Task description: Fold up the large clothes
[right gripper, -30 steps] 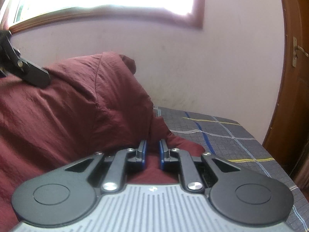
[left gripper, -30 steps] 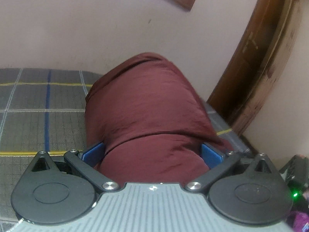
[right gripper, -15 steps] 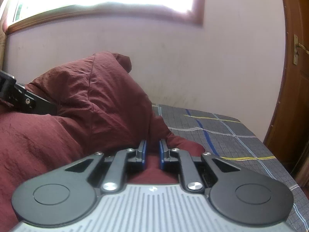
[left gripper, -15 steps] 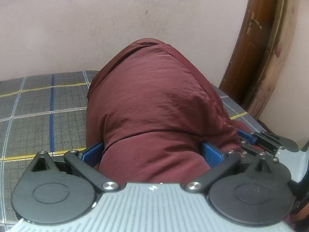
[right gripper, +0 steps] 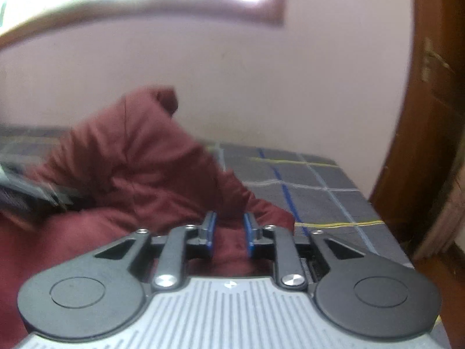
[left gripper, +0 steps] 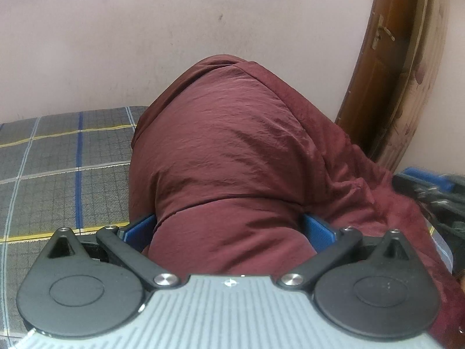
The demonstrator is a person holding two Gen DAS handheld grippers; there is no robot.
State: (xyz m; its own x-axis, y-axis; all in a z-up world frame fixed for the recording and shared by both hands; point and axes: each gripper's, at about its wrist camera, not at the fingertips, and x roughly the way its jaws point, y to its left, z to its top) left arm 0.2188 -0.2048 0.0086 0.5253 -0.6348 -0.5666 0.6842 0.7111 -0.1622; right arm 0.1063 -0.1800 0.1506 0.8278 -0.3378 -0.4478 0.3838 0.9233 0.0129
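A grey checked bedspread [left gripper: 58, 174] with blue, yellow and white lines covers the bed ahead of both tools, running to a pale pink wall [left gripper: 116, 58]. A wooden window frame [right gripper: 145, 8] sits high on it, and a brown wooden door [right gripper: 430, 116] stands off to the right. The maroon garment [left gripper: 232, 160] is heaped just ahead. The left gripper [left gripper: 228, 229] holds its jaws wide with a thick bundle filling the gap. The right gripper [right gripper: 228, 229] is opening, cloth lying loose between its blue pads [right gripper: 248, 232].
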